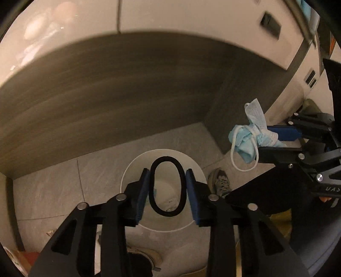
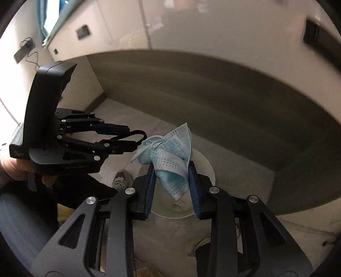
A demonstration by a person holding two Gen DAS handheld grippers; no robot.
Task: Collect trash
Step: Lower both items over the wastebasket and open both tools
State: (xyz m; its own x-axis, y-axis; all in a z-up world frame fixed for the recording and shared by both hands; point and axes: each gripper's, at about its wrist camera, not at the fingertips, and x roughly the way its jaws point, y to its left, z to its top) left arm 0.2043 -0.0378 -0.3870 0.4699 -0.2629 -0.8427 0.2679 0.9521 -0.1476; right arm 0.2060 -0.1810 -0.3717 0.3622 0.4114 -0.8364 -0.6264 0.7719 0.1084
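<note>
My left gripper (image 1: 167, 185) is shut on a black elastic hair band (image 1: 166, 186), an oval loop squeezed between the blue pads, held above a white round trash bin (image 1: 130, 170) on the floor. My right gripper (image 2: 171, 175) is shut on a crumpled light-blue face mask (image 2: 170, 162) with white ear loops, also above the bin (image 2: 207, 164). In the left wrist view the right gripper (image 1: 275, 140) comes in from the right with the mask (image 1: 249, 136) hanging at its tips. In the right wrist view the left gripper (image 2: 136, 139) sits at the left with the band (image 2: 136, 133).
A dark wood-grain cabinet front (image 1: 106, 102) curves behind the bin, with a pale counter (image 1: 170, 17) above it. The floor is grey tile (image 1: 53, 187). The person's sneakers (image 1: 220, 182) stand close beside the bin. Wall sockets (image 1: 270, 23) are at the upper right.
</note>
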